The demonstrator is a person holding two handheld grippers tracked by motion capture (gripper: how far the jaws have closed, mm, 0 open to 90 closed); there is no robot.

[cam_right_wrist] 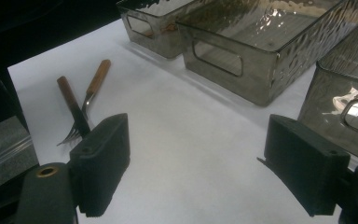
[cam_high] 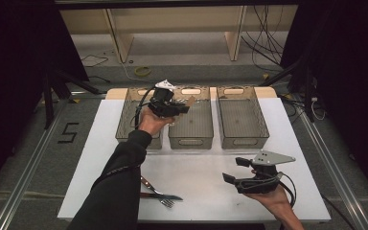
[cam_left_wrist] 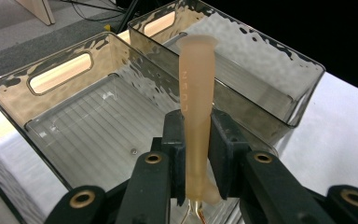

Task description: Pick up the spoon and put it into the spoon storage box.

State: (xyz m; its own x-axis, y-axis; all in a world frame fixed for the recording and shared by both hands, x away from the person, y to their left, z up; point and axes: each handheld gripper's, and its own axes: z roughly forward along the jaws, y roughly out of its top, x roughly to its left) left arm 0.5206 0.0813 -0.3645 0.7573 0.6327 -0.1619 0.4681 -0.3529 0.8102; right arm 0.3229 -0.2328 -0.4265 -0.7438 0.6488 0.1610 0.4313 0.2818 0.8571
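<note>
Black jaws of my left gripper (cam_left_wrist: 196, 154) are clamping a pale tan plastic utensil handle (cam_left_wrist: 196, 93) above the clear smoky bin (cam_left_wrist: 9, 100) — my right gripper (cam_right_wrist: 198, 163) is hovering, spread wide.

Your right hand-held gripper (cam_high: 234, 170) has open bench (cam_high: 201, 167) ahead; three bins (cam_high: 190, 125) wall the far side, cutlery (cam_high: 160, 194) lies left.

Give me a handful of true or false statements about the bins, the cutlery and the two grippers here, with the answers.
1. The left gripper is shut on a pale handle. True.
2. The right gripper holds a fork. False: it is open with nothing between its jaws.
3. Three bins stand in a row on the table. True.
4. The fork lies in the middle bin. False: it lies on the table.
5. The left gripper is above the bins. True.
</note>
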